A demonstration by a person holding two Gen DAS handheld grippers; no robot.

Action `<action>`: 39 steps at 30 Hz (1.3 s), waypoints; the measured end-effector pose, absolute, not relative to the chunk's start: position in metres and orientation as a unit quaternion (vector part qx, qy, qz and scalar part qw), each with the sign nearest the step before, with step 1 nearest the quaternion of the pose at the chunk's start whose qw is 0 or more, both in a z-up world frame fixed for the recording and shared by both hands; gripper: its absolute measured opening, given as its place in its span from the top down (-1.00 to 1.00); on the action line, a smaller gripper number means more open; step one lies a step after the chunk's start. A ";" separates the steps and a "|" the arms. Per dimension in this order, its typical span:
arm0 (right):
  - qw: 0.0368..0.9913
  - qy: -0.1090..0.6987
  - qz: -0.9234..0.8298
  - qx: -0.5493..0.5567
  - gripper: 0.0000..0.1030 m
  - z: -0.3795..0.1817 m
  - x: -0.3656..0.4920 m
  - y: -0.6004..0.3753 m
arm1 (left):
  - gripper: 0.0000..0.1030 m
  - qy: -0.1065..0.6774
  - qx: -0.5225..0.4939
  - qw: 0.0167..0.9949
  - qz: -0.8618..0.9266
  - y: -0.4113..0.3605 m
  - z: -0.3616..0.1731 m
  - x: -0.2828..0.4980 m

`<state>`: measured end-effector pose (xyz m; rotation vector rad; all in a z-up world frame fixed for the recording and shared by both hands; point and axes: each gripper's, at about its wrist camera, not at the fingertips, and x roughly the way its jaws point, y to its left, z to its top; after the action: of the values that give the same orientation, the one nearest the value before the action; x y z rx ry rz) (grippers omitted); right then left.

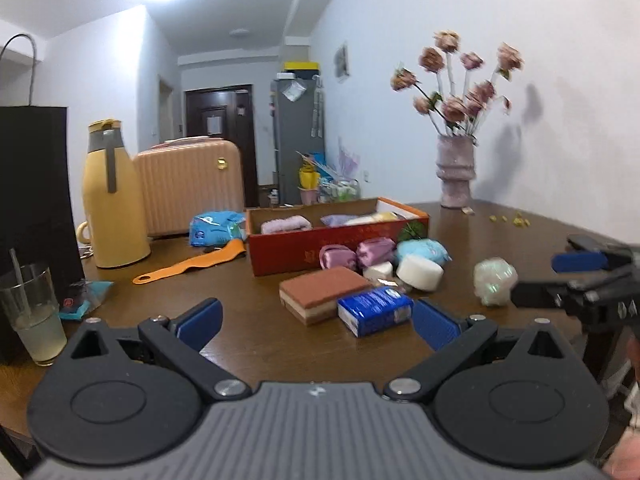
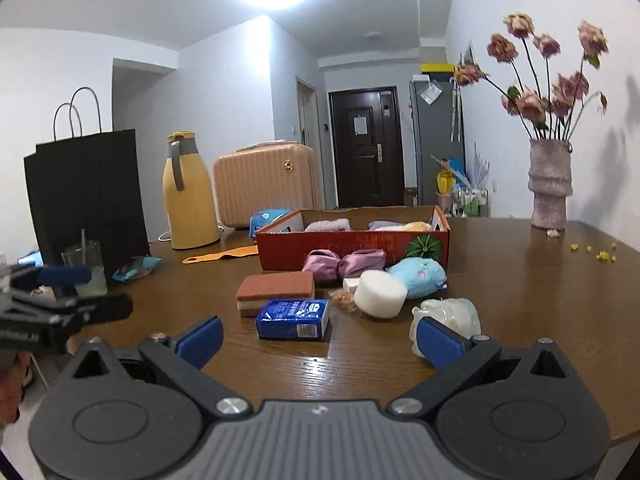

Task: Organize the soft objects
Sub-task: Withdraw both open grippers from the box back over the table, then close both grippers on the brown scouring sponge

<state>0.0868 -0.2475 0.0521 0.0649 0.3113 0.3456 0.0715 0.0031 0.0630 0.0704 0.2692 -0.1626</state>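
Red cardboard box [image 2: 352,246] sits mid-table, soft items inside | blue tissue pack [image 2: 293,319], sponge [image 2: 275,292], white roll [image 2: 380,294] near front | left gripper [image 1: 316,322] and right gripper [image 2: 320,334] both spread apart, empty.

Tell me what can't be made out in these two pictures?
- Red cardboard box: in both views its front wall hides most of the soft things inside.
- Blue tissue pack: print too small to read.
- White mesh puff: right wrist view, partly behind the right gripper's fingers.
- Flowers: blurred in the left wrist view.
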 end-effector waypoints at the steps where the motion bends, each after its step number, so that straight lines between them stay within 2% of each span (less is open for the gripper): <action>1: 0.973 0.151 0.172 0.033 -1.00 0.052 0.087 -0.246 | -1.00 0.137 0.021 0.987 -0.076 0.005 0.062 0.074; 8: 0.966 0.168 0.192 0.033 -1.00 0.038 0.112 -0.231 | -1.00 0.190 -0.040 0.980 -0.039 0.018 0.042 0.113; 10: 0.962 0.181 0.201 0.043 -0.96 0.035 0.126 -0.226 | -1.00 0.197 -0.051 0.978 -0.040 0.020 0.039 0.125; 13: 0.957 0.193 0.210 0.047 -0.78 0.033 0.150 -0.218 | -0.99 0.210 -0.065 0.975 -0.039 0.022 0.036 0.149; 16: 0.953 0.199 0.224 0.043 -0.61 0.037 0.181 -0.208 | -0.82 0.229 -0.087 0.969 -0.042 0.025 0.036 0.180; 18: 0.948 0.211 0.233 0.053 -0.42 0.038 0.205 -0.204 | -0.64 0.250 -0.108 0.961 -0.050 0.030 0.035 0.207; 20: 0.945 0.221 0.233 0.057 -0.32 0.039 0.232 -0.199 | -0.39 0.263 -0.126 0.955 -0.059 0.033 0.031 0.230; 22: 0.943 0.231 0.234 0.056 -0.22 0.037 0.262 -0.193 | -0.24 0.275 -0.137 0.950 -0.062 0.034 0.026 0.251; 24: 0.935 0.246 0.245 0.068 0.12 0.034 0.287 -0.189 | -0.10 0.284 -0.147 0.945 -0.067 0.037 0.022 0.270; 26: 0.928 0.269 0.246 0.073 0.26 0.030 0.311 -0.183 | 0.12 0.292 -0.158 0.940 -0.079 0.037 0.018 0.283; 29: 0.923 0.294 0.240 0.060 0.41 0.022 0.333 -0.172 | 0.23 0.300 -0.173 0.933 -0.100 0.039 0.008 0.297; 34: 0.909 0.315 0.249 0.108 0.39 0.012 0.350 -0.178 | 0.24 0.293 -0.192 0.929 -0.119 0.044 0.001 0.301; 37: 0.900 0.334 0.250 0.128 0.17 0.009 0.358 -0.184 | 0.25 0.295 -0.206 0.925 -0.125 0.048 0.000 0.302; 39: 0.889 0.346 0.257 0.157 0.19 0.005 0.363 -0.191 | 0.25 0.296 -0.210 0.923 -0.126 0.048 0.000 0.302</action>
<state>0.3634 -0.1908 0.0046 0.3264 0.7183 0.5340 0.3018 0.0484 0.0003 -0.4313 0.6067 -0.2578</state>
